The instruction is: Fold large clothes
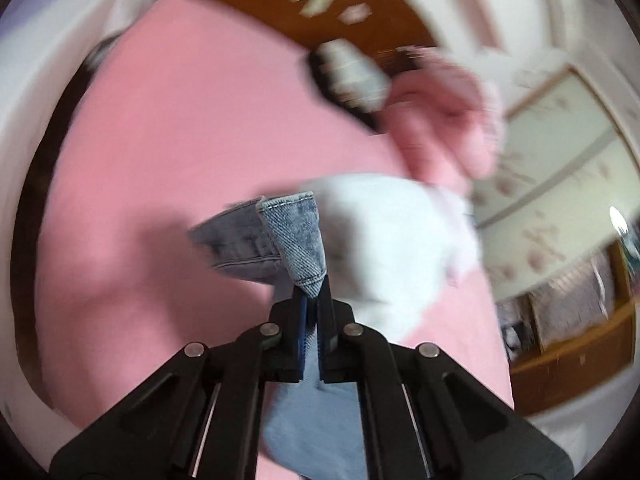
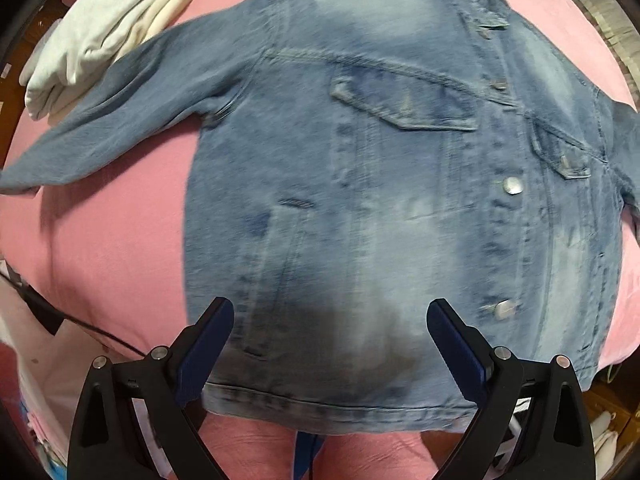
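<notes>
My left gripper [image 1: 311, 292] has its jaws pressed together on a cuff [image 1: 298, 240] of the denim jacket [image 2: 400, 180], the stitched hem poking up out of the pinch toward twelve o'clock; more pale denim hangs beneath the jaws at six o'clock; the left view is heavily blurred. Behind the cuff, at about two o'clock, lies a white cloth [image 1: 392, 240] on the pink bed [image 1: 180, 140], and beyond it a crumpled pink cloth [image 1: 444, 128]; a dark wooden headboard [image 1: 280, 0] curves across at twelve o'clock.

My right gripper [image 2: 330, 332] points down at the jacket with its jaws spread wide, nothing between the pads; they stand over the bottom hem, whether touching the fabric I cannot tell. The jacket lies flat, front up and buttoned, collar at one o'clock, hem at six o'clock, one sleeve [image 2: 104, 120] stretched out toward nine o'clock; folded white clothes [image 2: 100, 36] sit at ten o'clock, just beside that sleeve; a black cable [image 2: 92, 330] runs along the bed's edge at eight o'clock.
</notes>
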Tool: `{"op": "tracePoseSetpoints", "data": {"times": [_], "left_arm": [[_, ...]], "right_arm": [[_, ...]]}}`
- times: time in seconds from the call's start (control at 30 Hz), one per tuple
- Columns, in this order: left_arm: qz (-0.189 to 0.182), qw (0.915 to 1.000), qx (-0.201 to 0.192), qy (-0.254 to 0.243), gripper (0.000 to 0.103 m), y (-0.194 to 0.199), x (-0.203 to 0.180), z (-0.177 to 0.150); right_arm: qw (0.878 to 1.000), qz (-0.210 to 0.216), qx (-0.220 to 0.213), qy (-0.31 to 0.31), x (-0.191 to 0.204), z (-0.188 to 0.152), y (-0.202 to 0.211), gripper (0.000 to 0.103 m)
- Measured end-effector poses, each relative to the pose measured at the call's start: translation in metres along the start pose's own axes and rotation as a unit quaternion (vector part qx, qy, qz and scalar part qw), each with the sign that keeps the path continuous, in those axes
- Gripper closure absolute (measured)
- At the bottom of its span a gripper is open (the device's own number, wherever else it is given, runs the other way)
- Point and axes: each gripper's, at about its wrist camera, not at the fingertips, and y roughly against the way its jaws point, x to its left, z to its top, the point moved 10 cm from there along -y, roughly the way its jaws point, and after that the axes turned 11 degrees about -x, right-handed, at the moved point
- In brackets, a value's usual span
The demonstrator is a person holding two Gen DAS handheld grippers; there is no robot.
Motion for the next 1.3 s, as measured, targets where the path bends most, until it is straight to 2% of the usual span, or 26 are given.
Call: {"op": "tracePoseSetpoints", "data": {"times": [0.1, 0.17, 0.23, 0.27, 0.37, 0.4, 0.43, 0.5, 0.6, 0.63, 0.67, 0.7, 0.73, 0.77, 0.8, 0.87, 0.9, 0.93, 0.97, 1.0, 1.03, 1.13, 1.17, 1.23, 1.27, 1.3], "left_arm": [[-0.084, 0.9943, -0.021, -0.061, 0.102, 0.041, -0.093, -0.020], [-0.141, 0.9835, -0.021, -0.111, 0.102, 0.064, -0.158, -0.049], [-0.183, 0.9746, -0.005, -0.129, 0.102, 0.084, -0.208, -0.072], [-0.210, 0.9680, 0.009, -0.137, 0.102, 0.091, -0.232, -0.092], [-0.276, 0.9396, 0.040, -0.198, 0.102, 0.123, -0.309, -0.172], [-0.294, 0.9265, 0.053, -0.228, 0.102, 0.128, -0.333, -0.209], [-0.304, 0.9185, 0.064, -0.244, 0.102, 0.129, -0.344, -0.231], [-0.322, 0.8981, 0.100, -0.282, 0.102, 0.129, -0.366, -0.298], [-0.322, 0.8629, 0.159, -0.355, 0.102, 0.115, -0.375, -0.409], [-0.315, 0.8448, 0.193, -0.387, 0.102, 0.104, -0.369, -0.451], [-0.309, 0.8354, 0.211, -0.403, 0.102, 0.099, -0.364, -0.475], [-0.300, 0.8150, 0.259, -0.423, 0.102, 0.086, -0.353, -0.517], [-0.290, 0.7996, 0.294, -0.436, 0.101, 0.079, -0.343, -0.546], [-0.278, 0.7881, 0.319, -0.447, 0.101, 0.077, -0.330, -0.567], [-0.256, 0.7683, 0.358, -0.464, 0.101, 0.072, -0.317, -0.593], [-0.215, 0.7383, 0.410, -0.490, 0.086, 0.073, -0.289, -0.625], [-0.210, 0.7362, 0.415, -0.492, 0.069, 0.084, -0.266, -0.631], [-0.208, 0.7381, 0.418, -0.487, 0.044, 0.089, -0.258, -0.623], [-0.209, 0.7442, 0.421, -0.474, 0.035, 0.090, -0.261, -0.619], [-0.210, 0.7532, 0.420, -0.460, 0.024, 0.084, -0.261, -0.599], [-0.213, 0.7628, 0.416, -0.447, 0.023, 0.085, -0.265, -0.589], [-0.214, 0.7808, 0.404, -0.425, 0.022, 0.101, -0.275, -0.541], [-0.210, 0.7899, 0.397, -0.417, 0.022, 0.103, -0.273, -0.526], [-0.199, 0.8056, 0.385, -0.404, 0.021, 0.103, -0.276, -0.473], [-0.184, 0.8170, 0.375, -0.397, 0.021, 0.104, -0.267, -0.448], [-0.170, 0.8249, 0.368, -0.394, 0.021, 0.099, -0.262, -0.434]], "right_arm": [[1.000, -0.001, -0.010, -0.006, -0.038, 0.004, 0.018, 0.005], [1.000, -0.002, -0.017, -0.013, -0.076, 0.010, 0.024, 0.005], [0.999, -0.003, -0.026, -0.024, -0.114, 0.020, 0.027, 0.005], [0.999, -0.005, -0.031, -0.030, -0.133, 0.024, 0.027, 0.005], [0.997, -0.013, -0.049, -0.055, -0.195, 0.032, 0.028, 0.005], [0.996, -0.018, -0.055, -0.067, -0.214, 0.035, 0.029, 0.005], [0.995, -0.021, -0.060, -0.077, -0.230, 0.037, 0.030, 0.005], [0.992, -0.028, -0.073, -0.103, -0.265, 0.039, 0.031, 0.005], [0.986, -0.048, -0.087, -0.131, -0.312, 0.037, 0.030, 0.005], [0.985, -0.054, -0.090, -0.138, -0.322, 0.037, 0.028, 0.005], [0.983, -0.062, -0.092, -0.146, -0.338, 0.037, 0.027, 0.005], [0.981, -0.068, -0.094, -0.153, -0.349, 0.037, 0.025, 0.005], [0.979, -0.075, -0.095, -0.162, -0.361, 0.036, 0.022, 0.005], [0.978, -0.078, -0.097, -0.169, -0.373, 0.037, 0.019, 0.005], [0.976, -0.079, -0.099, -0.179, -0.386, 0.038, 0.018, 0.005], [0.974, -0.073, -0.102, -0.190, -0.396, 0.041, 0.012, 0.005], [0.973, -0.064, -0.103, -0.195, -0.400, 0.044, 0.010, 0.005], [0.973, -0.051, -0.104, -0.201, -0.403, 0.048, 0.008, 0.005], [0.972, -0.037, -0.104, -0.206, -0.402, 0.051, 0.004, 0.005], [0.971, -0.018, -0.103, -0.213, -0.400, 0.056, 0.001, 0.005], [0.970, 0.007, -0.103, -0.222, -0.395, 0.061, -0.004, 0.005], [0.958, 0.096, -0.102, -0.249, -0.374, 0.080, -0.011, 0.005], [0.954, 0.129, -0.098, -0.253, -0.363, 0.087, -0.014, 0.005], [0.948, 0.183, -0.080, -0.248, -0.336, 0.099, -0.023, 0.009], [0.947, 0.201, -0.069, -0.240, -0.321, 0.103, -0.028, 0.014], [0.947, 0.220, -0.053, -0.230, -0.305, 0.108, -0.035, 0.018]]}}
